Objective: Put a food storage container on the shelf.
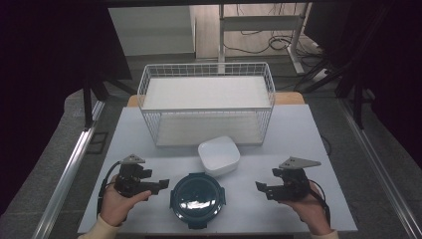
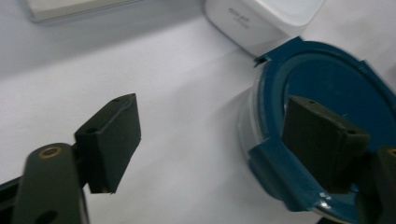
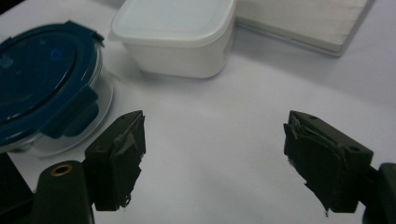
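Round clear container (image 1: 197, 200) with latched dark-teal lid, upright at the table's near edge

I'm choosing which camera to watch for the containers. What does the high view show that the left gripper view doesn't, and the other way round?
High view alone: the white wire basket at the back of the table, both hands, and the right gripper open, apart from the containers.

Left gripper view alone: a close look at the round container's blue lid clips and clear wall, with one of the left gripper's fingers in front of the lid.

Both: the blue-lidded round container, the white square container behind it, and the open left gripper.
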Demonstrator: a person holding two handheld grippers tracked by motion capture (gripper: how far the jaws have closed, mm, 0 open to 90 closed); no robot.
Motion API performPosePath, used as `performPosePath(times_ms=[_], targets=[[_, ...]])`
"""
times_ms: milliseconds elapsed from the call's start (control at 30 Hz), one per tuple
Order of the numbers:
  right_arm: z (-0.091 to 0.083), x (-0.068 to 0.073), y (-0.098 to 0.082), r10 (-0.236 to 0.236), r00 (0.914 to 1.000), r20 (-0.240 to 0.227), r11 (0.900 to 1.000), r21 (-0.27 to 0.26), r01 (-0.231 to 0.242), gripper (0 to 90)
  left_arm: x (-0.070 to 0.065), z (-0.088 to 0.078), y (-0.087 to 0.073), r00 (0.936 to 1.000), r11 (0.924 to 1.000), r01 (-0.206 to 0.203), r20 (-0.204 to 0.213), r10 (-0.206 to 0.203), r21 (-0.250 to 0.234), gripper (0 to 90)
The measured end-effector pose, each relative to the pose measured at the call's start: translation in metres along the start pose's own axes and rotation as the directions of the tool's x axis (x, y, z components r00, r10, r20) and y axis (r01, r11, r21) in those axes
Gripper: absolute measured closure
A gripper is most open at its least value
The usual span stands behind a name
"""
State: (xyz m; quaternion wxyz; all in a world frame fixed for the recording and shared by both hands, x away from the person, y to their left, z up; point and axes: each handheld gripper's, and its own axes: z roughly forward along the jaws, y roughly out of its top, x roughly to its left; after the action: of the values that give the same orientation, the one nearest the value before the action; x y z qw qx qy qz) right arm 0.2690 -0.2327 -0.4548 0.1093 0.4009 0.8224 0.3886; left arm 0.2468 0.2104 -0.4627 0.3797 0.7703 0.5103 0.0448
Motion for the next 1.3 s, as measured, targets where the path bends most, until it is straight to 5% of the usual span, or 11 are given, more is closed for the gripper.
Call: performPosePath(times_ms=[233,533,933,1300], targets=[[0.006,0.015,0.000,0.017,0.9953,-0.096,1.000,-0.007,-0.018,16.1,-0.003,0.001,-0.002,0.9994,0.9997,0.023,0.024,-0.023,0.003,14.3],[0.011,0.030,0.001,0.037,0.9873,-0.154,0.999,-0.011,-0.039,15.1,-0.002,0.003,-0.007,0.9987,0.9993,0.037,0.036,-0.037,0.006,14.4],[0.020,0.039,0.002,0.115,0.9764,-0.183,0.993,0.020,-0.114,11.4,-0.004,-0.002,-0.013,0.9940,0.9957,0.087,0.069,-0.085,-0.032,14.6],[0.035,0.052,0.001,0.175,0.9587,-0.224,0.984,0.064,-0.165,9.1,-0.009,0.000,-0.024,0.9820,0.9893,0.144,0.126,-0.141,-0.020,12.9]])
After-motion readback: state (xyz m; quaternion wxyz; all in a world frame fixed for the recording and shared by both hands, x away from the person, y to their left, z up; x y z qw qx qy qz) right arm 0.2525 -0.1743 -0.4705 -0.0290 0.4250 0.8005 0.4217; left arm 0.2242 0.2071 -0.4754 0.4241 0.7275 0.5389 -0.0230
